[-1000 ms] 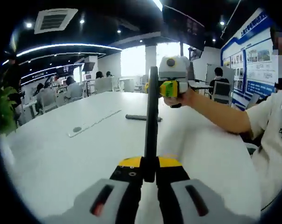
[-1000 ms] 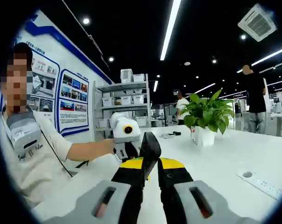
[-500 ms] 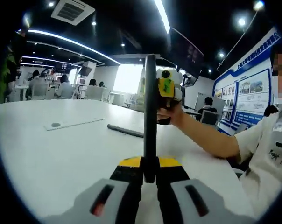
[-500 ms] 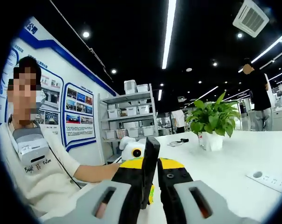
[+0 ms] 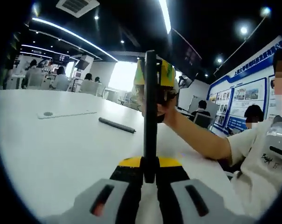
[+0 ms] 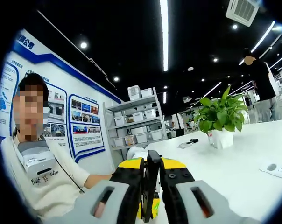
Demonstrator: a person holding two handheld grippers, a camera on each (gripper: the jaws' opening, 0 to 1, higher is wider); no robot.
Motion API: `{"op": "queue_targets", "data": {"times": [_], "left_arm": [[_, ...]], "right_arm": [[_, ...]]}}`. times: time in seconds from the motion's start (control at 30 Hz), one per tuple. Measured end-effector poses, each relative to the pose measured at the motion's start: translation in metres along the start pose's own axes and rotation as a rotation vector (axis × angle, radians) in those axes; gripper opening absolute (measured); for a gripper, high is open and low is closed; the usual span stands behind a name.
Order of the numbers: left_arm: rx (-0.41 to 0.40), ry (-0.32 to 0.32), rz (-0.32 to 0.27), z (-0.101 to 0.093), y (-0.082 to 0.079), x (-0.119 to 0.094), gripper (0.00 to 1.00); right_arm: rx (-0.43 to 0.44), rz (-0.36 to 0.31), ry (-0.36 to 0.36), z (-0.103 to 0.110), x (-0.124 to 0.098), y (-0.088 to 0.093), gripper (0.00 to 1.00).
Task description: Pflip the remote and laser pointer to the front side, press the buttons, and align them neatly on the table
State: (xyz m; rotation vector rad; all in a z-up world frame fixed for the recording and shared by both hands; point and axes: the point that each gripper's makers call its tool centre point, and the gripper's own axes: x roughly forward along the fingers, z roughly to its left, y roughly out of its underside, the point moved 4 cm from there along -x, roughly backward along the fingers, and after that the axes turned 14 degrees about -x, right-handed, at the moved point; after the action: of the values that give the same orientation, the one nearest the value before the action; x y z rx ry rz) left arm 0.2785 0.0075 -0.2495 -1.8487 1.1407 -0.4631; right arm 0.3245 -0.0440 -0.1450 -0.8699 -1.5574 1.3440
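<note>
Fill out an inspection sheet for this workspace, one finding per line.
Surface: white table, mostly bare.
Job's things: black remote stands on edge, clamped in the left claw and also in the right claw; the laser pointer lies flat on the table, apart from both claws.
Clutter: white power strip on the table beyond the pointer; potted plant and a small dark item further along the table.
Grippers: both shut on the remote, from opposite ends.
Cables: nothing seen.
Surroundings: shelf of bins, blue wall posters, seated people at far desks.
</note>
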Motion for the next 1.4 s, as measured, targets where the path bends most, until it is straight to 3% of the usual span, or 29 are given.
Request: {"op": "queue_targets", "data": {"times": [0.23, 0.7, 1.0, 1.3, 1.4], "left_arm": [[-0.012, 0.007, -0.031, -0.001, -0.002, -0.003, 0.12], [-0.032, 0.009, -0.026, -0.005, -0.001, -0.005, 0.12], [-0.058, 0.003, -0.019, -0.002, -0.002, -0.006, 0.12], [-0.055, 0.006, -0.022, -0.001, -0.003, -0.008, 0.12], [-0.063, 0.009, -0.034, -0.001, -0.005, -0.009, 0.12]], "right_arm": [[0.054, -0.028, 0.008, -0.003, -0.001, -0.002, 0.15], [0.156, -0.087, 0.013, -0.009, -0.002, -0.003, 0.14], [0.128, -0.047, 0.046, -0.012, 0.001, -0.002, 0.12], [0.108, -0.053, 0.04, -0.009, 0.006, 0.0, 0.14], [0.079, -0.001, 0.029, -0.008, 0.008, 0.01, 0.15]]}}
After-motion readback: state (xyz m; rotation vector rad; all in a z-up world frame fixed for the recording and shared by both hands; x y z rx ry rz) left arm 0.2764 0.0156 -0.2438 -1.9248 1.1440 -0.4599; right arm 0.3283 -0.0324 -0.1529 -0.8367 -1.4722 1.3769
